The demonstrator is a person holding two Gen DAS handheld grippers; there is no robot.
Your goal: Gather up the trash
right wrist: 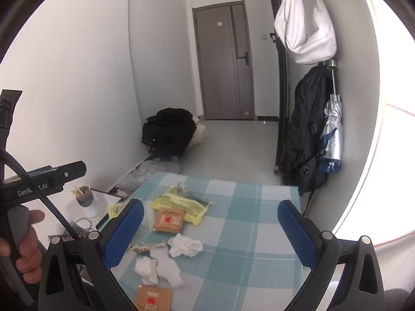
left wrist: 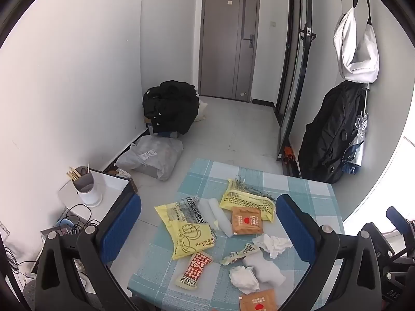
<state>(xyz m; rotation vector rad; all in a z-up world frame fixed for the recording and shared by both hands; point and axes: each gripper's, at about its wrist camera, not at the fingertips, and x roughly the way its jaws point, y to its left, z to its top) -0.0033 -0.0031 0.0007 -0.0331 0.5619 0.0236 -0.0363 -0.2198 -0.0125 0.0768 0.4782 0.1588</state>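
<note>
Trash lies scattered on a blue checked tablecloth (left wrist: 306, 194). In the left wrist view I see two yellow wrappers (left wrist: 186, 230) (left wrist: 249, 202), an orange packet (left wrist: 246, 220), a red-checked packet (left wrist: 194, 267), crumpled tissues (left wrist: 275, 243) (left wrist: 243, 277) and a second orange packet (left wrist: 256, 300) at the near edge. My left gripper (left wrist: 207, 223) is open and empty, held above the trash. My right gripper (right wrist: 210, 228) is open and empty above the same table (right wrist: 259, 207); the orange packet (right wrist: 168, 219) and a tissue (right wrist: 185, 245) lie between its fingers.
A low white stand with a chopstick cup (left wrist: 84, 186) and cables sits left of the table. A grey parcel (left wrist: 153, 158) and black clothes (left wrist: 171, 106) lie on the floor by the wall. A black backpack (left wrist: 332, 134), umbrella and white bag (left wrist: 355, 46) hang on the right.
</note>
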